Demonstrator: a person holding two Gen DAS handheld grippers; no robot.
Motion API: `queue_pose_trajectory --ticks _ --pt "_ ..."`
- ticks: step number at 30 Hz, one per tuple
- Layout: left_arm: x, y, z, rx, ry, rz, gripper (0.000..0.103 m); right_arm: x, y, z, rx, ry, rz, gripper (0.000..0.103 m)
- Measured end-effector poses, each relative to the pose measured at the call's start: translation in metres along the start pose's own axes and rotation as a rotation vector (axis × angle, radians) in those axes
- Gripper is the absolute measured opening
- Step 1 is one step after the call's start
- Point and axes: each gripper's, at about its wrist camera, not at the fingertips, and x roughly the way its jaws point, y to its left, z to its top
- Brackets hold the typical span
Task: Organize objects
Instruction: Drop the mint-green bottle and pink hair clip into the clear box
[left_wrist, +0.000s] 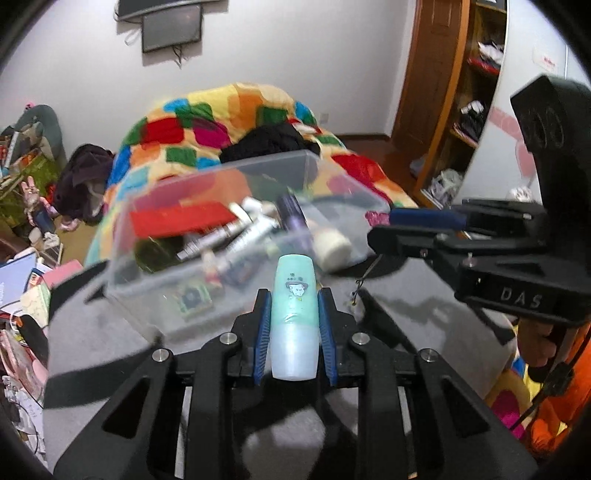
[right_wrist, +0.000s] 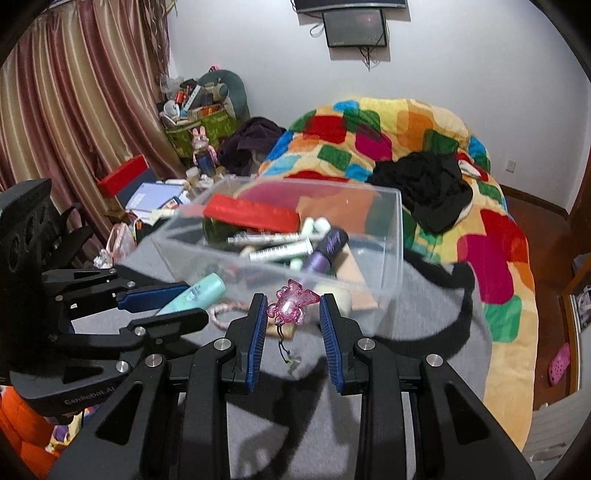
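A person's left gripper (left_wrist: 294, 314) clamps a mint-green bottle (left_wrist: 294, 314) between its blue pads (left_wrist: 263, 332), the bottle pointing toward a clear plastic box (left_wrist: 229, 236) that sits on a grey blanket (left_wrist: 406, 295). The right gripper (right_wrist: 293, 314) is partly open, its jaws standing to either side of a pink charm (right_wrist: 291, 301) with a thin cord hanging below it; whether either pad touches the charm cannot be told. The box (right_wrist: 391, 236) holds a red case (right_wrist: 251, 214), white tubes (right_wrist: 280, 249) and a purple bottle (right_wrist: 327, 247), and stands toward the blanket's far edge, in front of a bright patchwork quilt (right_wrist: 424, 129). A pink-and-white braided loop (right_wrist: 229, 314) lies on the blanket near the left gripper (right_wrist: 184, 299).
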Motion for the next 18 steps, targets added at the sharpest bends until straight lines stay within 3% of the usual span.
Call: queue_pose_trajectory --ticks 9,18 --pt "-0.007 0.025 0.030 -0.054 -0.073 0.038 0.025 0.016 0.009 0.032 -0.023 -0.024 -0.008 0.026" --pt "0.018 0.055 0.042 -0.126 -0.035 0.083 0.025 0.060 0.004 0.047 0.002 0.052 -0.008 0.026"
